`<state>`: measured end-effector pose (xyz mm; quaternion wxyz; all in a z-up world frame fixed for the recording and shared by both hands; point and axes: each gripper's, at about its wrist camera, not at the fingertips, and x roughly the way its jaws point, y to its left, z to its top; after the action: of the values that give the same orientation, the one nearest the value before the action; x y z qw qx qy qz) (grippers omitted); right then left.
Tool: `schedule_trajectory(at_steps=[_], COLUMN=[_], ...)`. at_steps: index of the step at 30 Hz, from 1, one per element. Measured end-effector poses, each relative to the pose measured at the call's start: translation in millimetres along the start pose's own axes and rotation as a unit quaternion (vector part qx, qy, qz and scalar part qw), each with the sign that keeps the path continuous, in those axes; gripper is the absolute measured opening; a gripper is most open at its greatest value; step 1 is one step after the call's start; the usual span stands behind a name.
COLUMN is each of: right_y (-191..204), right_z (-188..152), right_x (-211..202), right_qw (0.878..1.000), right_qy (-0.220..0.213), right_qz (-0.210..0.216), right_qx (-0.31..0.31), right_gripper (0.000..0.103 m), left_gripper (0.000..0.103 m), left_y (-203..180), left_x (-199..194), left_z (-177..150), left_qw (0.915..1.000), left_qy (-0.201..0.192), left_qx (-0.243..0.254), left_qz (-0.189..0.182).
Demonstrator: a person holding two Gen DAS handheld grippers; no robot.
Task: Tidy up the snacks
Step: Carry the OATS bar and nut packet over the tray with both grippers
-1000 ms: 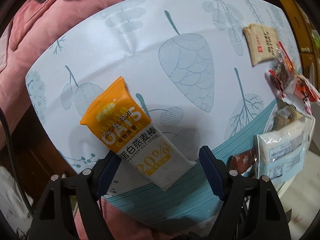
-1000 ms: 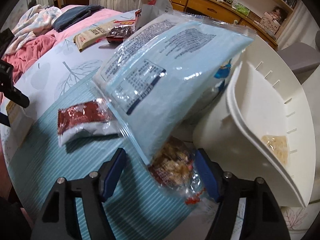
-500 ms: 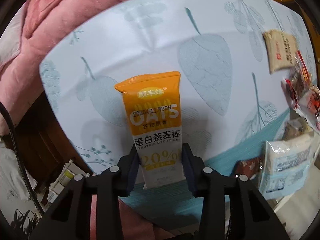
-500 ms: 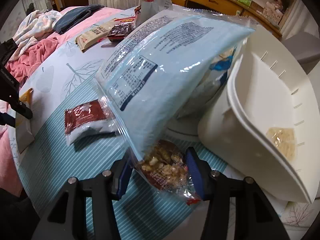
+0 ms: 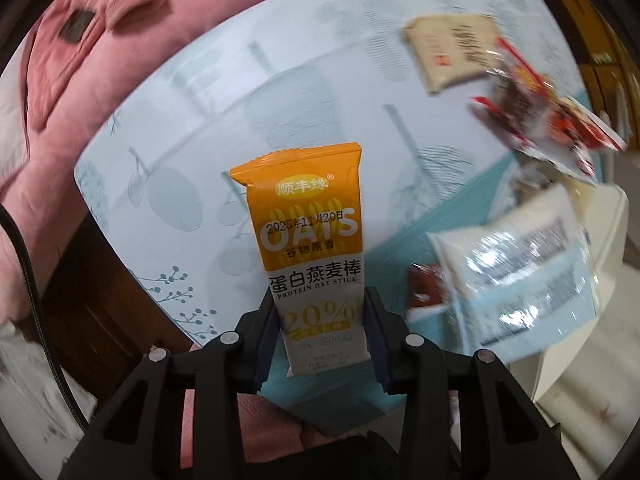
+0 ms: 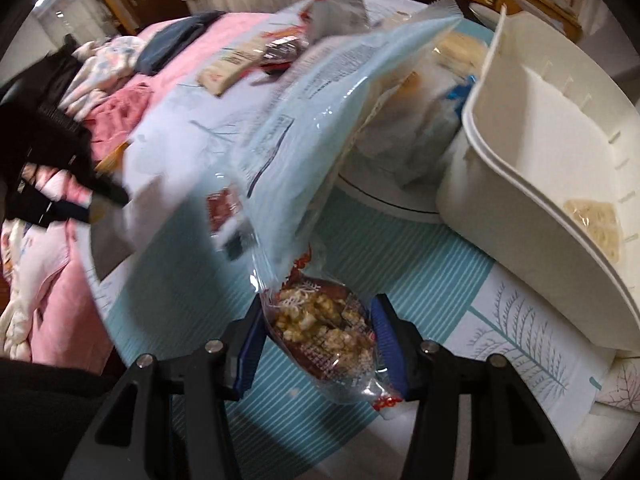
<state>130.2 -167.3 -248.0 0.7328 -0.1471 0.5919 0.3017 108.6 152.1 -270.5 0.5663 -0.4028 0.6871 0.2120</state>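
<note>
We've got the oat stick packet (image 5: 316,240) at centre frame, white end clamped between our left gripper (image 5: 320,340) fingers, orange end standing clear above the leaf-print desk (image 5: 192,128). Lower centre in the right view, our right gripper (image 6: 316,344) fingers squeeze a clear popcorn snack pack (image 6: 324,332), a pale blue bag (image 6: 304,140) draped just over it. The white bin (image 6: 532,152) sits at right, one wafer pack (image 6: 596,224) inside.
</note>
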Motion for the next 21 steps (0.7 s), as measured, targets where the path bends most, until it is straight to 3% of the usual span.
schedule_trajectory(at_steps=[6, 10, 13, 14, 21], right_y=[0.5, -9.5, -17.0, -18.9, -44.7], right_z=[-3.3, 2.7, 8.8, 11.7, 20.4], right_x=[-29.5, -59.7, -85.1, -92.5, -135.1], right_qw=[0.999, 0.997, 0.994, 0.993, 0.983], right_qy=[-0.026, -0.066, -0.102, -0.115, -0.183], right_qz=[0.024, 0.035, 0.036, 0.036, 0.022], right_qx=[-0.013, -0.006, 0.0, 0.0, 0.007], right_gripper=[0.052, 0.052, 0.052, 0.052, 0.052], left_gripper=[0.039, 0.039, 0.039, 0.039, 0.039], left_y=[-45.4, -81.5, -112.0, -122.9, -201.3], left_x=[-36.8, -59.4, -77.8, -79.4, -99.8], left_z=[-7.6, -17.5, -23.3, -42.1, -81.3], left_qw=[0.9974, 0.9923, 0.9865, 0.9842, 0.9648], left_qy=[-0.006, -0.022, -0.031, -0.037, -0.071], left_qx=[0.072, 0.122, 0.16, 0.173, 0.252], left_qz=[0.001, 0.003, -0.007, -0.009, -0.021])
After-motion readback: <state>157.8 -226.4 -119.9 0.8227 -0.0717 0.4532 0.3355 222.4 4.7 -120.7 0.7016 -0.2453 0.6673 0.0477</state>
